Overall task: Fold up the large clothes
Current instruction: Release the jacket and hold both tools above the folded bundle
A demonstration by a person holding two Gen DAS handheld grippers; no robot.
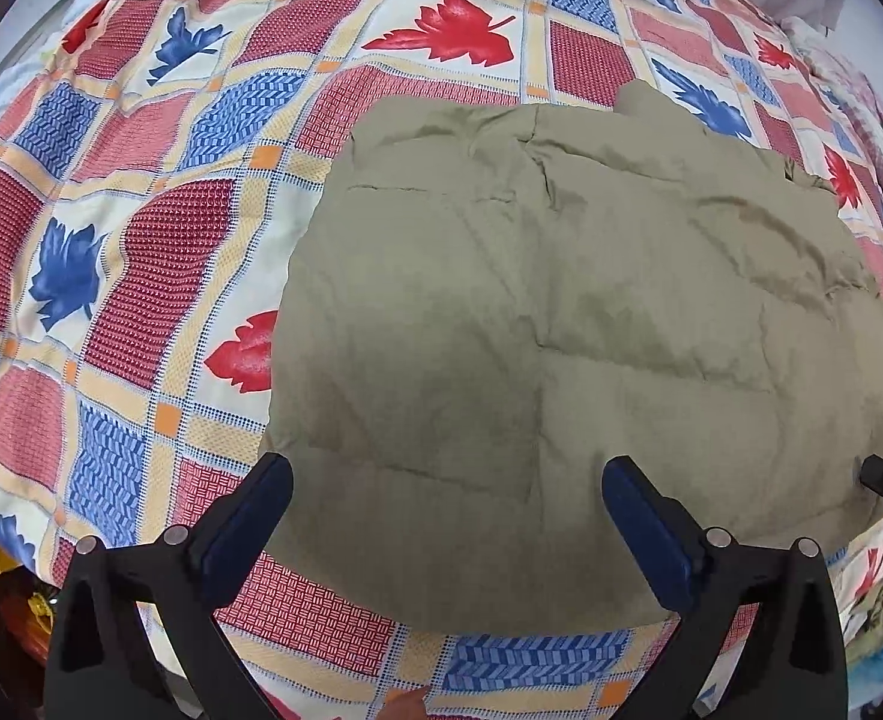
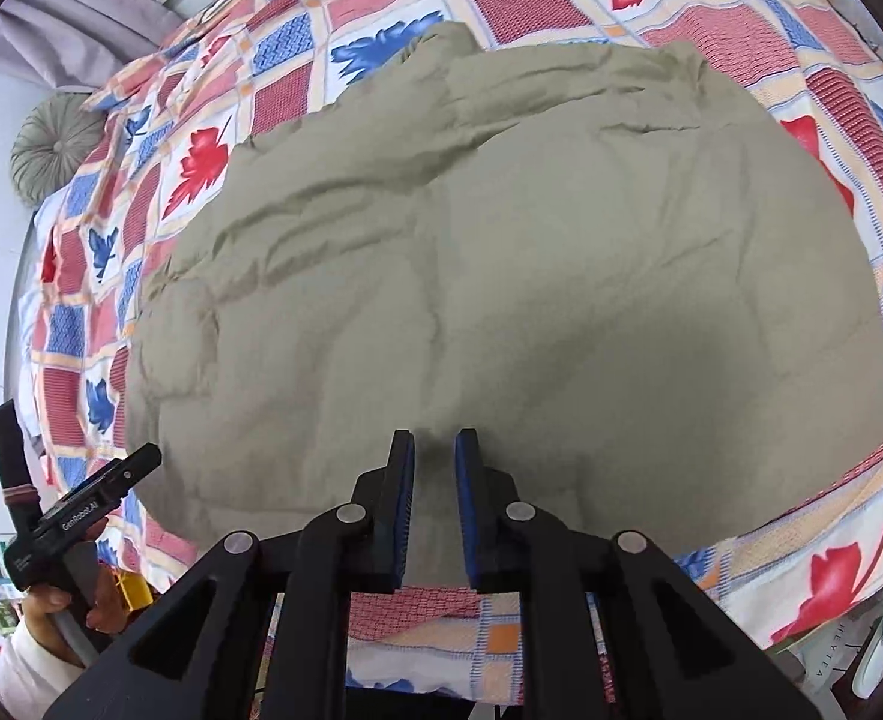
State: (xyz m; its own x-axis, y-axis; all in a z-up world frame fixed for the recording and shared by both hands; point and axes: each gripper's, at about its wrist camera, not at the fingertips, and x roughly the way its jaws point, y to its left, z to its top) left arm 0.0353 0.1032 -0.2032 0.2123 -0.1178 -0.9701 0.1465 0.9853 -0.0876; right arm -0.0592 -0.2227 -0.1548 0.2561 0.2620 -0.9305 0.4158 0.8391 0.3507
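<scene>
Garment: olive-green garment (image 1: 561, 330) lies spread over a patchwork bedcover (image 1: 141, 240) of red and blue squares with leaf prints; its near hem sits close to the bed's front edge, and creases run across its upper part.
Garment from the right: same cloth (image 2: 501, 270) fills most of the view, wrinkled on its left side, smoother on the right.
Left gripper: left gripper (image 1: 447, 516) hangs above the garment's near-left corner, pointing forward over the cloth; jaws spread wide, nothing between them.
Left fingers: blue-padded fingers (image 1: 243, 528) do not visibly touch the fabric.
Right gripper: right gripper (image 2: 435, 504) is aimed at the near hem, around the middle of the garment; jaws nearly together with a narrow gap, and whether cloth is pinched between them cannot be told.
Hand: a hand (image 2: 63, 606) in a white sleeve grips the left tool's handle at the lower left of the right view.
Cushion: round grey cushion (image 2: 51, 147) rests at the bed's far left.
</scene>
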